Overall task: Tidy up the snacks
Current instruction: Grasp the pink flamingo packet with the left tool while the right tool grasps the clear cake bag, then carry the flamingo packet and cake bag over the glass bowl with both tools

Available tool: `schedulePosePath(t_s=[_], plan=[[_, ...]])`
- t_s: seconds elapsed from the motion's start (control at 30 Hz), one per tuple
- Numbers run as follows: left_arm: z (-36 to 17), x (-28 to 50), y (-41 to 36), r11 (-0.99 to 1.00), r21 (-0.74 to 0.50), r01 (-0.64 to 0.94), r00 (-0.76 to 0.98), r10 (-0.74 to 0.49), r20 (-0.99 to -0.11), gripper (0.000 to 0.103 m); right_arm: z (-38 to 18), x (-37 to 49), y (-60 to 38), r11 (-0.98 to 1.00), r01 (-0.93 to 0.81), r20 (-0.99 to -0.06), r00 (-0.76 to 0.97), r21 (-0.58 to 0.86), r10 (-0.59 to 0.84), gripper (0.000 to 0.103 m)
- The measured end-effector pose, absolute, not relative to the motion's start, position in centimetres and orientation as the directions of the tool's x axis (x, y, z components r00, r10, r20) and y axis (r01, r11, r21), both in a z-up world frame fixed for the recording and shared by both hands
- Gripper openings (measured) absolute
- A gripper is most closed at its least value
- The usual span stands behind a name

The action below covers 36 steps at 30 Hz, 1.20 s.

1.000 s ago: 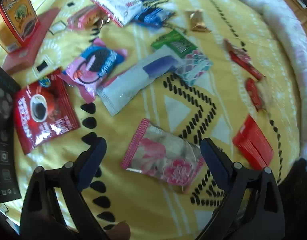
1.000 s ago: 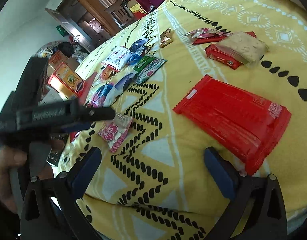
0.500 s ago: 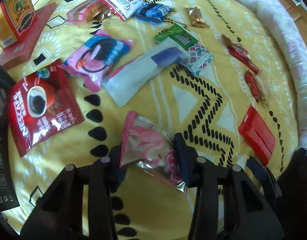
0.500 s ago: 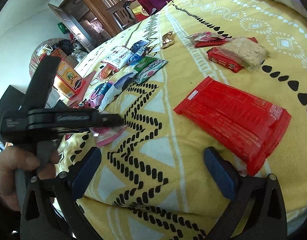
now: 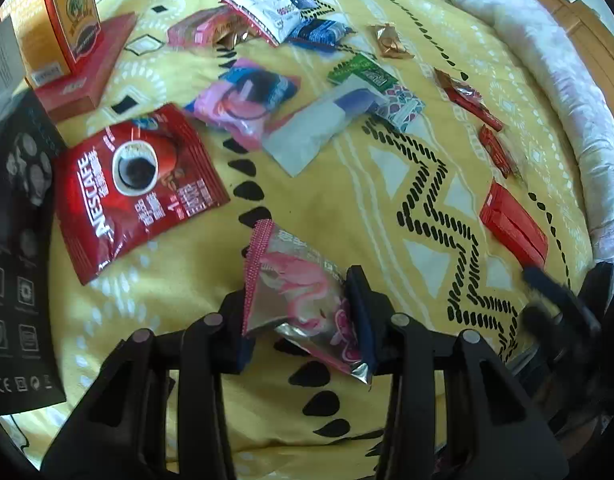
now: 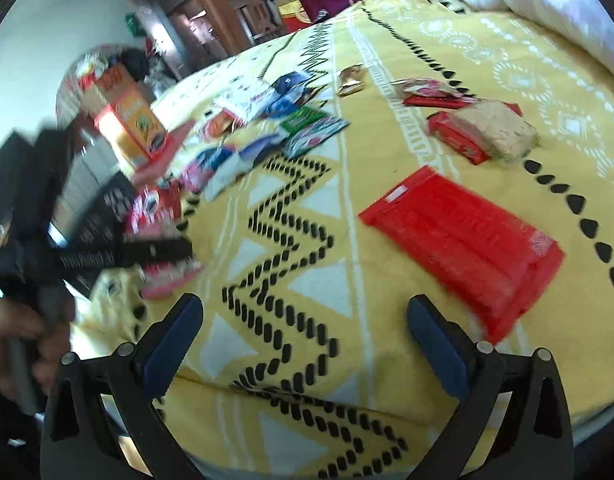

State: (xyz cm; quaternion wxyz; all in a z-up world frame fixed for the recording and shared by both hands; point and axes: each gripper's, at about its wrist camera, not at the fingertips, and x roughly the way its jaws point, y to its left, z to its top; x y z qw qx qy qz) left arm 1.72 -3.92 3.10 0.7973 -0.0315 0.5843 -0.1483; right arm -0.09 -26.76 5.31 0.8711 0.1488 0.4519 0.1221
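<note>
A pink flower-print snack packet (image 5: 303, 296) hangs crumpled between the pads of my left gripper (image 5: 297, 304), which is shut on it just above the yellow patterned bedspread (image 5: 347, 208). In the right wrist view the same packet (image 6: 167, 284) shows blurred under the left gripper (image 6: 163, 252), held by a hand at the left edge. My right gripper (image 6: 304, 308) stands open over the bedspread with nothing between its fingers. A flat red packet (image 6: 463, 248) lies just beyond its right finger.
Several snack packets lie scattered further off: a red Nescafe sachet (image 5: 135, 184), a pink cookie pack (image 5: 247, 100), a white and purple pouch (image 5: 319, 128). An orange box (image 5: 63, 20) and a black box (image 5: 15, 240) stand at the left. A rolled quilt (image 5: 567, 92) borders the right.
The left gripper went from wide open around the pink packet to shut on it, then raised it off the bedspread and carried it sideways. The right gripper has hardly moved.
</note>
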Motion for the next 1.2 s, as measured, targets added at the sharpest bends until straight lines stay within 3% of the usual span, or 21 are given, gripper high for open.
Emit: schedulePosePath(t_s=[0.17, 0.4, 0.53, 0.67, 0.8, 0.87, 0.9, 0.93, 1.2], plan=[[2.7, 1.7, -3.6, 0.948, -0.254, 0.194, 0.268, -0.3, -0.916, 0.042, 8.2, 3.2, -31.2, 0.93, 0.019, -0.74, 0.612, 0.366, 0.279, 0.103], [2.5, 1.2, -3.3, 0.941, -0.257, 0.22, 0.278, -0.313, -0.908, 0.043, 6.7, 12.3, -35.4, 0.961, 0.11, -0.868, 0.465, 0.253, 0.175, 0.103], [2.4, 1.4, -2.9, 0.933, -0.283, 0.221, 0.27, -0.337, -0.902, 0.044, 5.1, 14.9, -35.8, 0.995, 0.058, -0.922, 0.383, 0.08, 0.052, 0.103], [2.1, 1.6, -2.7, 0.929, -0.298, 0.221, 0.267, -0.352, -0.897, 0.044, 4.3, 15.2, -36.6, 1.0, 0.012, -0.927, 0.375, 0.002, -0.003, 0.103], [2.1, 1.8, -2.7, 0.927, -0.314, 0.206, 0.259, -0.361, -0.896, 0.044, 3.0, 15.7, -37.7, 0.998, -0.029, -0.927, 0.371, 0.051, 0.059, 0.103], [2.1, 1.8, -2.6, 0.925, -0.325, 0.196, 0.255, -0.368, -0.894, 0.045, 2.9, 15.7, -38.5, 0.994, -0.017, -0.92, 0.378, 0.108, 0.107, 0.097], [2.1, 1.8, -2.5, 0.925, -0.328, 0.194, 0.255, -0.37, -0.893, 0.045, 3.2, 15.6, -38.9, 0.991, -0.003, -0.912, 0.391, 0.137, 0.127, 0.088], [2.1, 1.7, -2.5, 0.924, -0.329, 0.193, 0.255, -0.371, -0.893, 0.044, 3.7, 15.3, -39.2, 0.986, 0.008, -0.902, 0.407, 0.164, 0.147, 0.07], [3.5, 0.6, -2.7, 0.937, -0.275, 0.214, 0.297, -0.331, -0.896, 0.042, 8.0, 10.6, -39.8, 0.961, 0.058, -0.813, 0.549, 0.27, 0.195, 0.063]])
